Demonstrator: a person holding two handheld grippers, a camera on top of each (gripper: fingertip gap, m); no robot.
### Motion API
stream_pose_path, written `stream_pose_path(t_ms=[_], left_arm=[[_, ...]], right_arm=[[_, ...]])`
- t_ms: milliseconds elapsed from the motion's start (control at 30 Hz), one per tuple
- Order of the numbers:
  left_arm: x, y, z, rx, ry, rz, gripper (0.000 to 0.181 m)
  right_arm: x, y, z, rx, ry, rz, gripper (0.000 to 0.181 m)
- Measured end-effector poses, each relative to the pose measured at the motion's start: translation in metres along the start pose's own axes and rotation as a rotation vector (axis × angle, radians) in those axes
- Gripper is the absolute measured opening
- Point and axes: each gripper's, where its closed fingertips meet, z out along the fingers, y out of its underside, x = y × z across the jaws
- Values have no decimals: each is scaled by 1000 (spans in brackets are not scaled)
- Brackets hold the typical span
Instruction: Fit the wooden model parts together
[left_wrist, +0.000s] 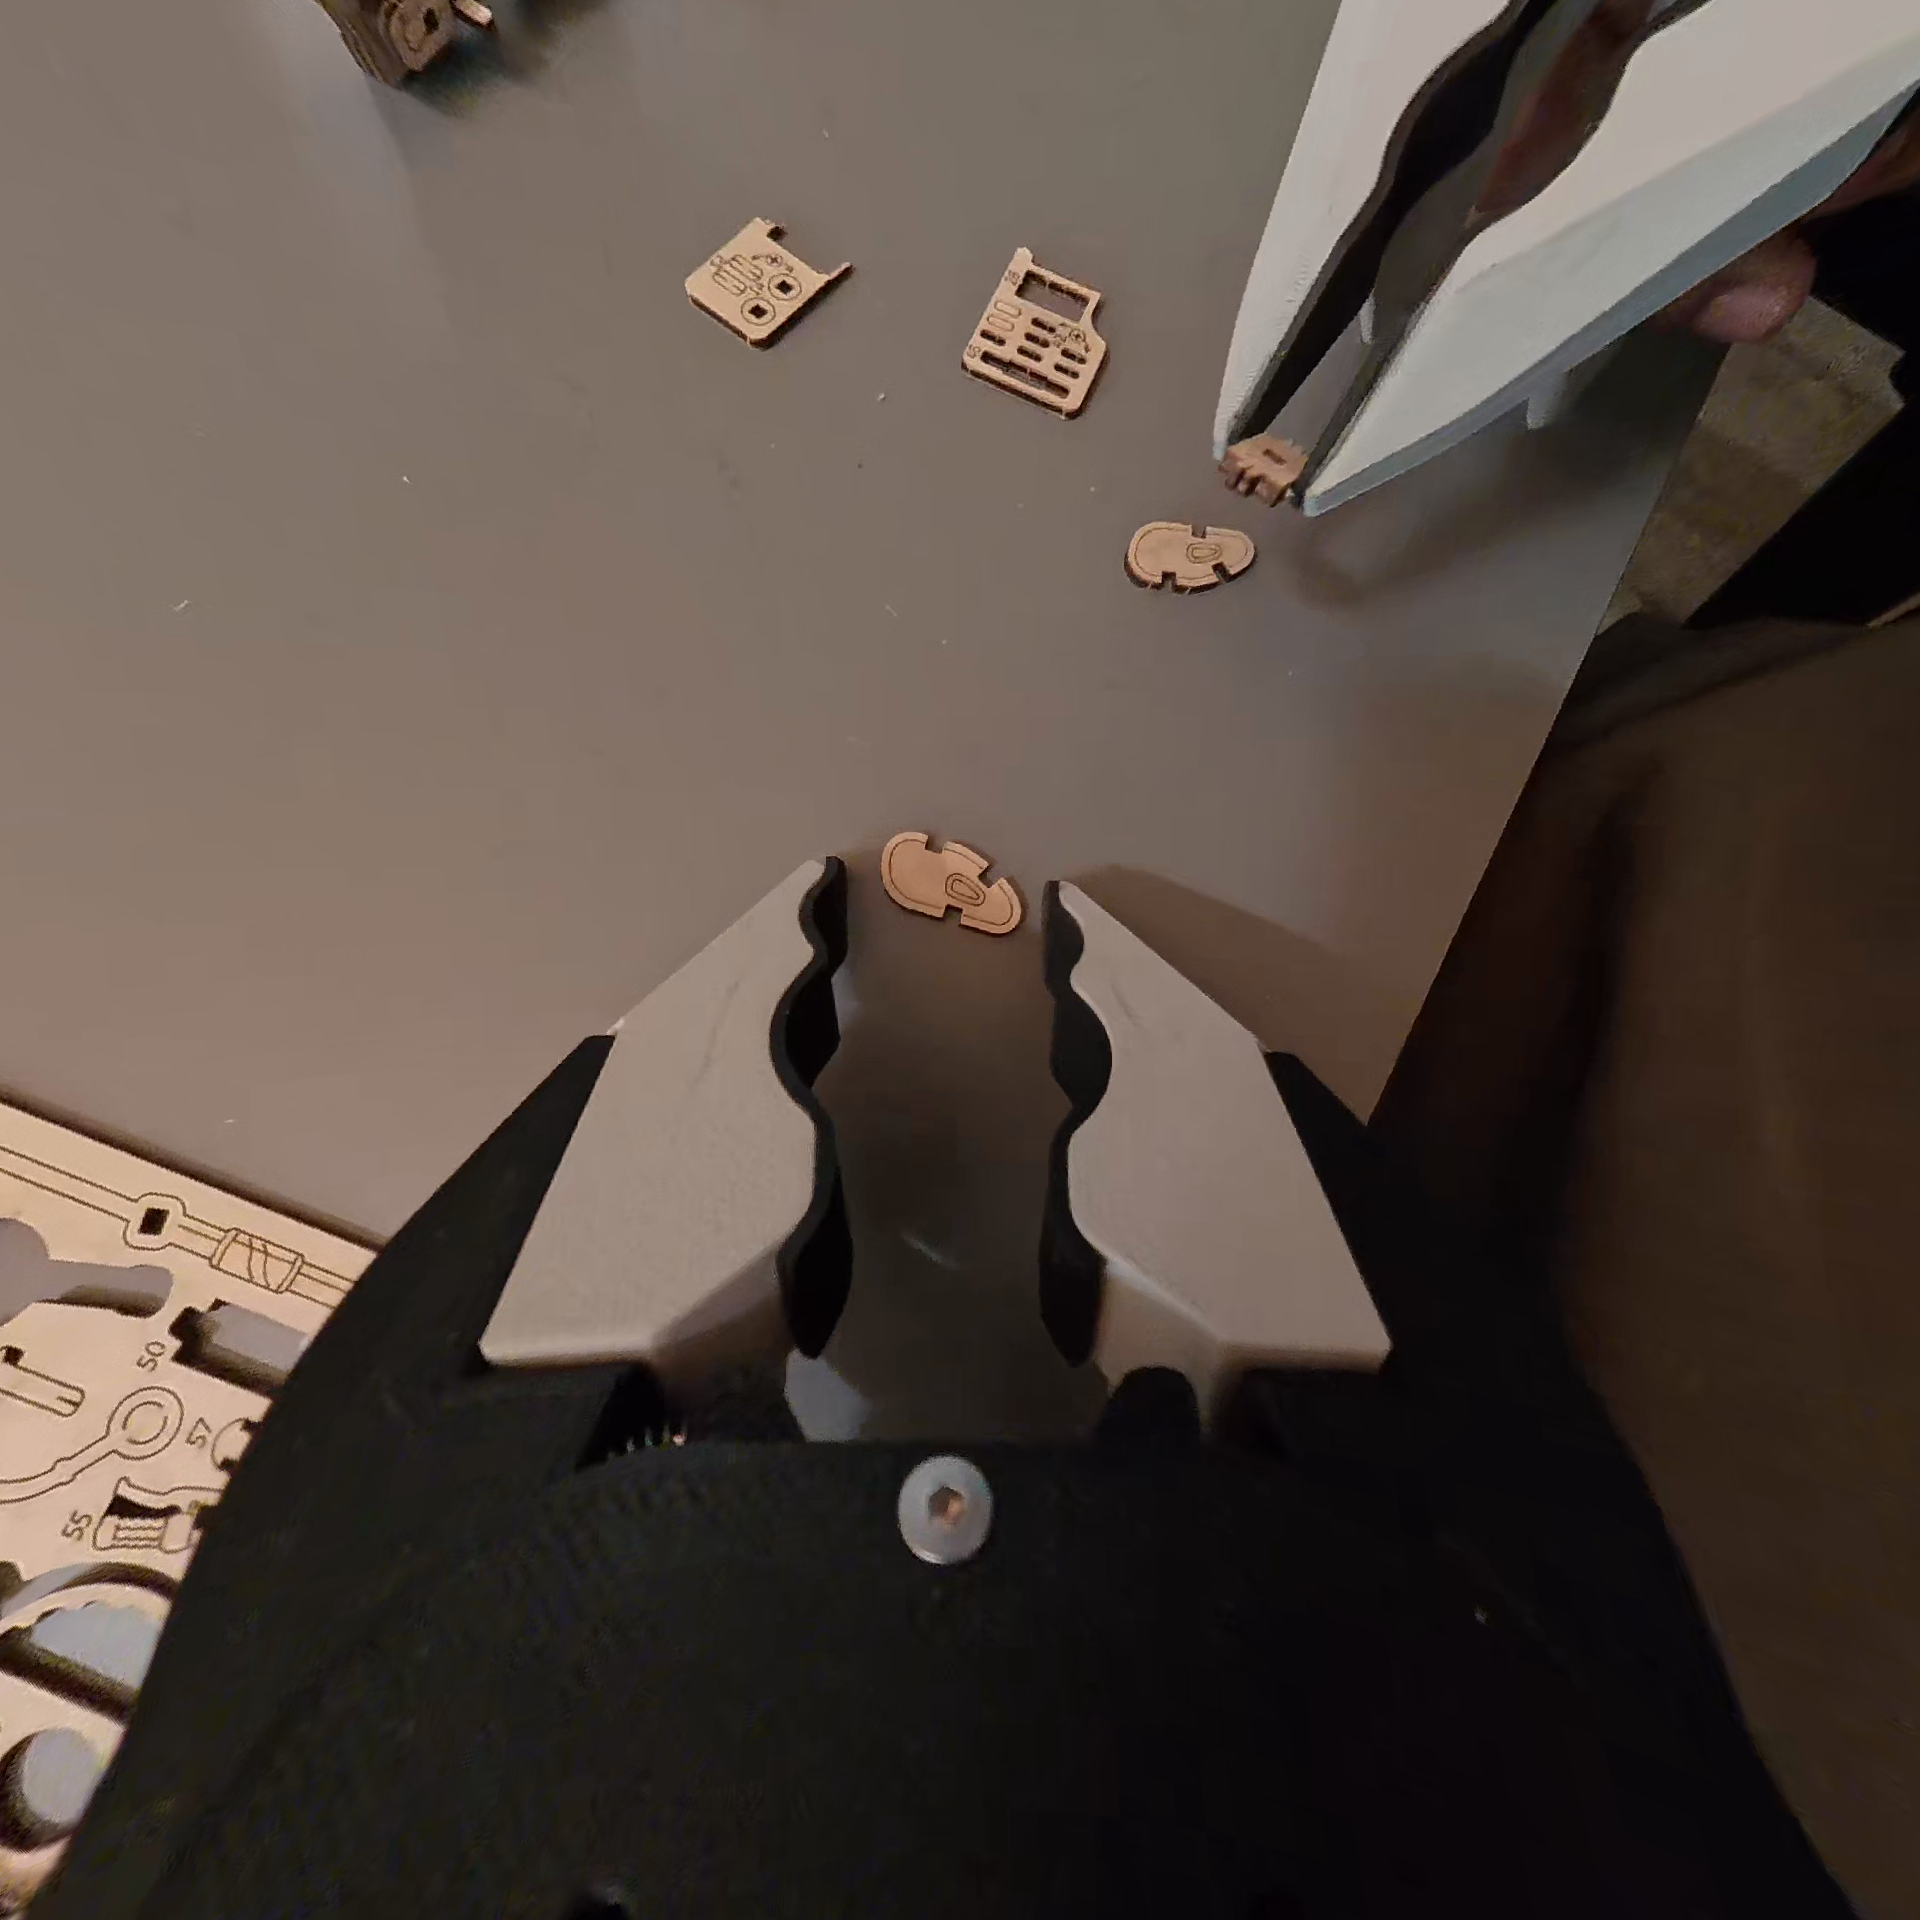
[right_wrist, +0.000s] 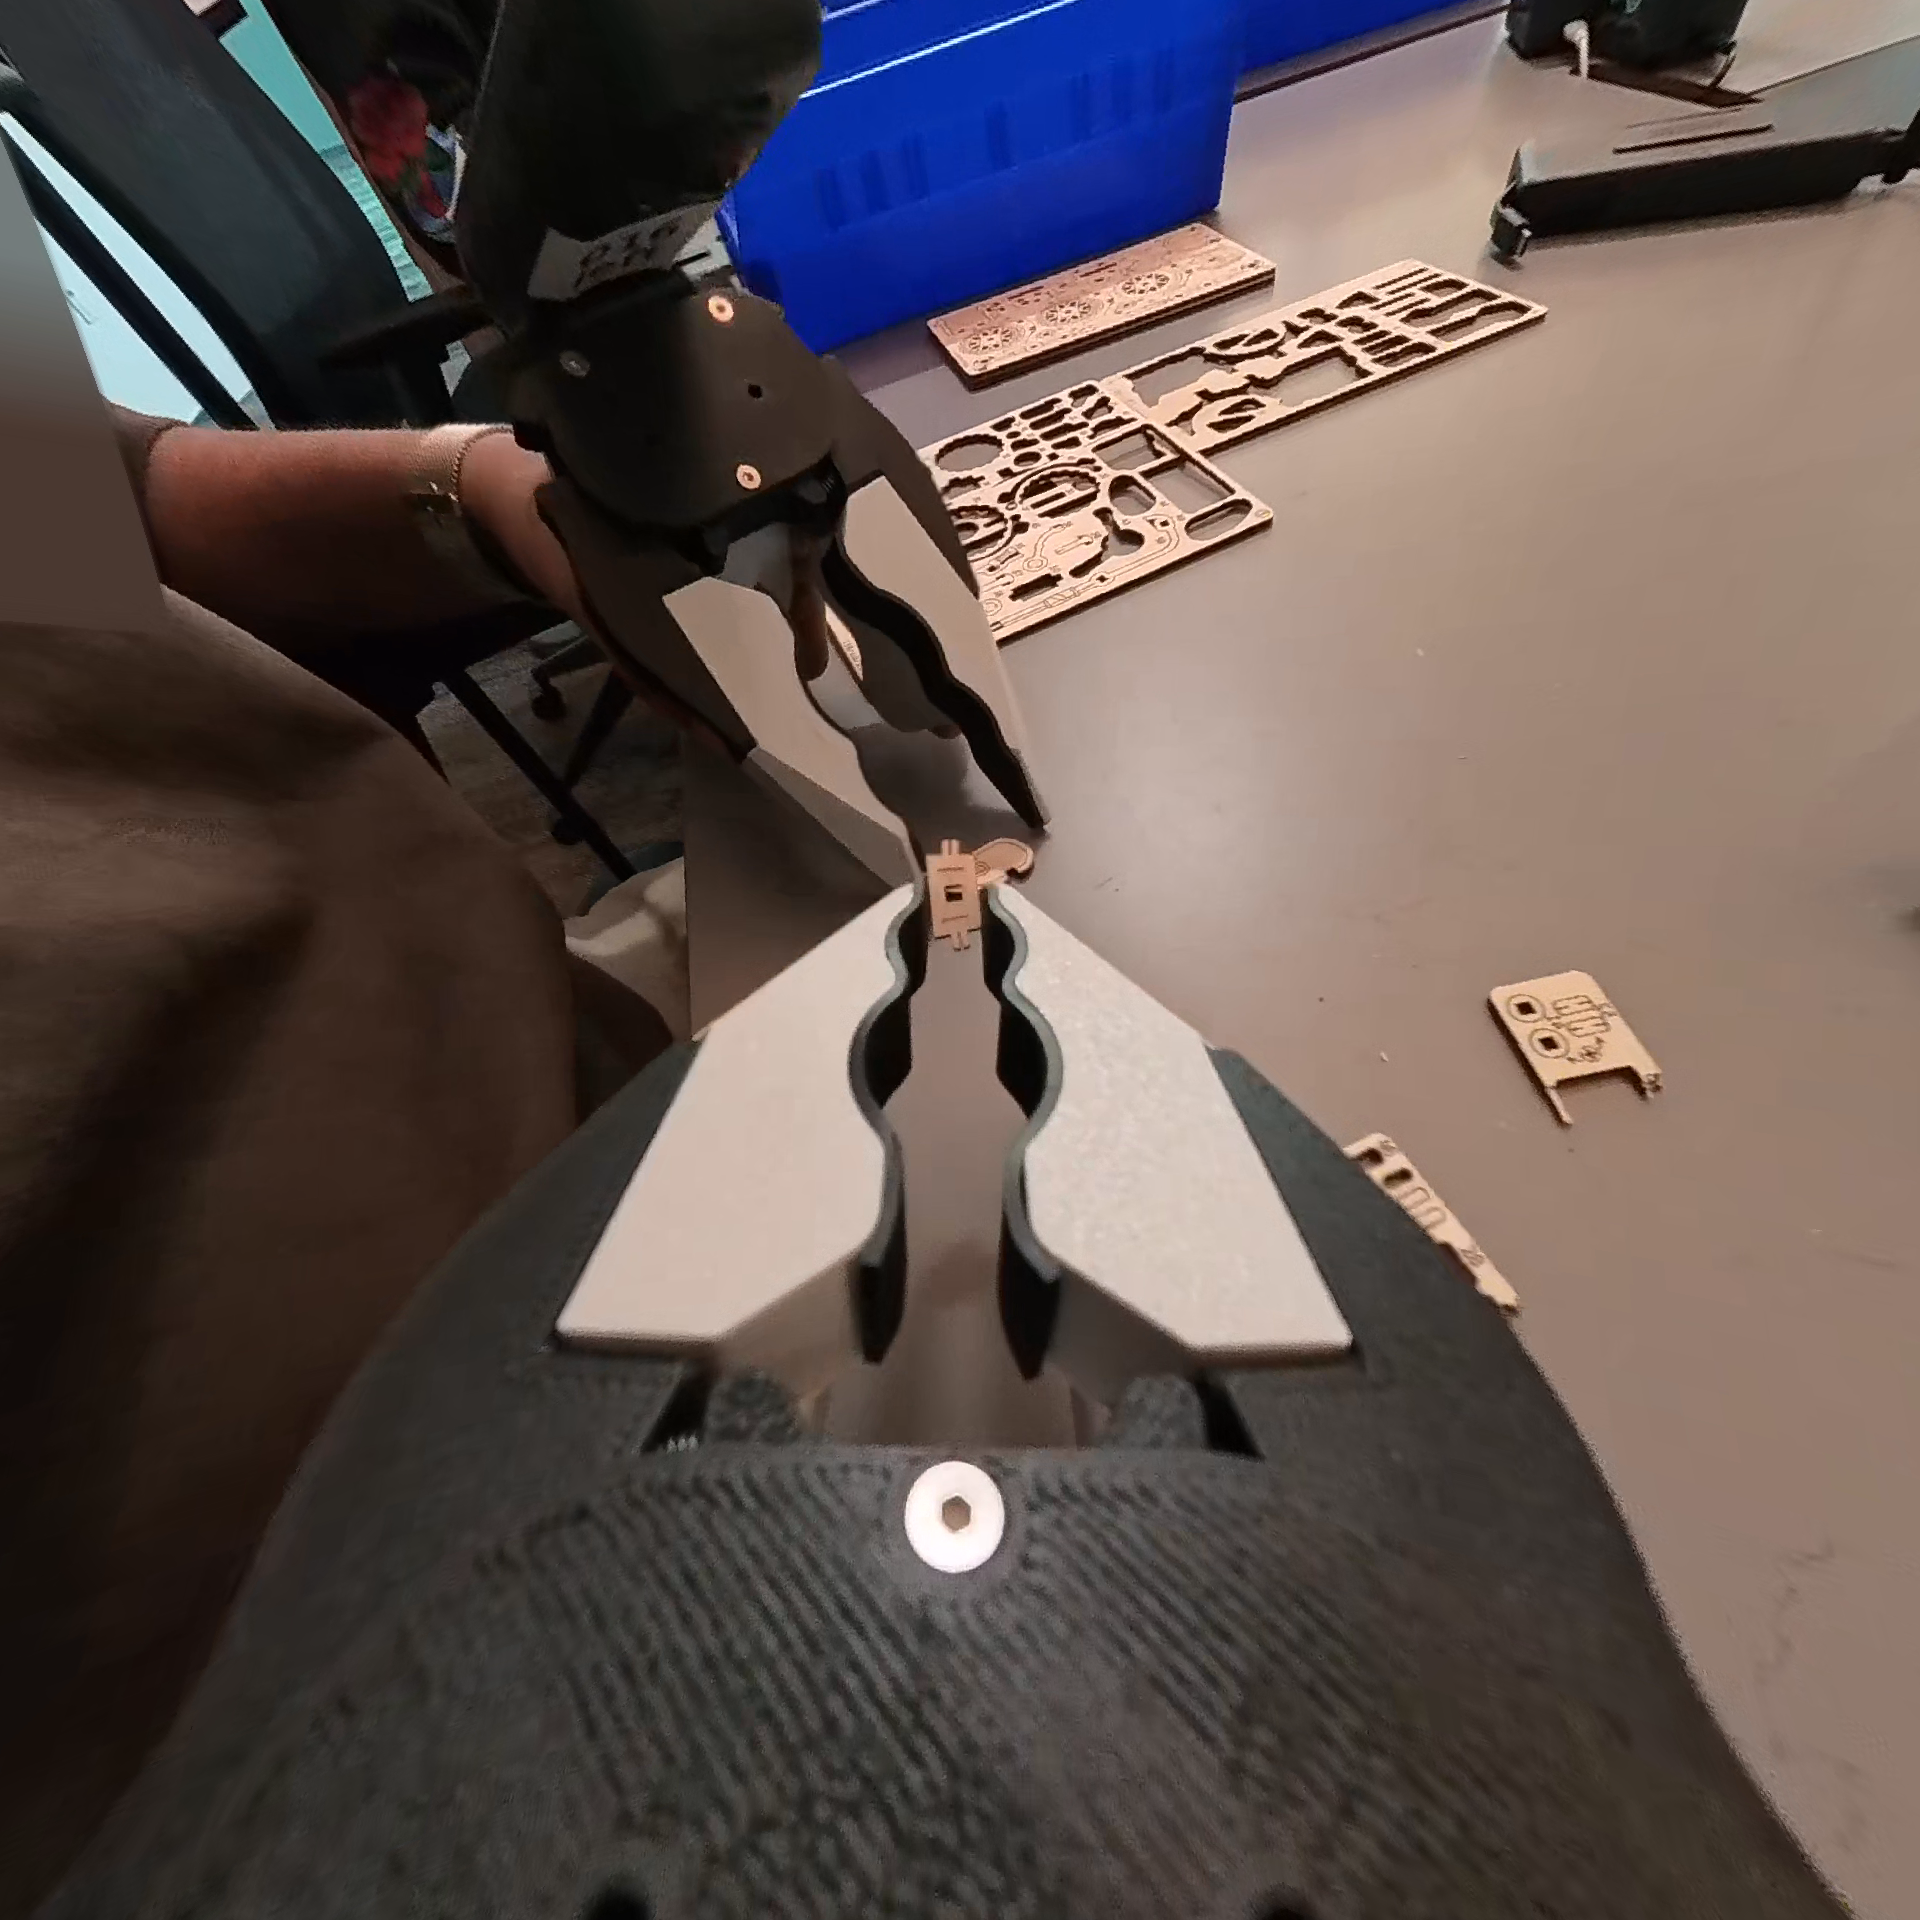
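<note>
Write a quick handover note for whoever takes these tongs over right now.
Right tongs: shut on a small notched wooden connector piece, held at the tips.
Left tongs: open, tips low, either side of an oval notched wooden piece lying flat on the grey table.
A second oval piece lies below the right tongs. Two square engraved wooden plates lie farther out.
Done: nothing joined in view.
Left: grip the oval piece, fit the connector.

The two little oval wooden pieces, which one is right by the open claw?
The oval piece lying flat between the left claw's open tips. The other oval lies farther off, beside the right claw, which grips a small notched piece.
</note>
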Motion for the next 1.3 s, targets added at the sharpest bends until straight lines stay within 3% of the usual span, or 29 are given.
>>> stream_pose_path(t_ms=[167, 433, 633, 700, 767, 900, 1133, 1300], left_arm=[[1, 2, -1, 8, 6, -23, 24], [2, 0, -3, 26, 20, -51, 23], [-4, -44, -21, 270, 146, -319, 23], [-11, -53, -23, 325, 166, -364, 0], [-11, -66, -25, 385, 245, -429, 0], [-14, -70, -8, 312, 305, -464, 0], [-41, -75, 9, 245, 178, -386, 8], [-50, -72, 34, 129, 82, -333, 29]], right_arm=[[0, 0, 1, 15, -28, 46, 8], [6, 0, 2, 34, -45, 108, 8], [20, -11, -4, 110, -35, 184, 7], [27, -13, -8, 135, -24, 212, 7], [34, -15, -12, 155, -10, 236, 7], [43, -14, -17, 164, 18, 263, 7], [57, -17, -24, 196, 68, 291, 7], [75, -14, -36, 221, 128, 352, 8]])
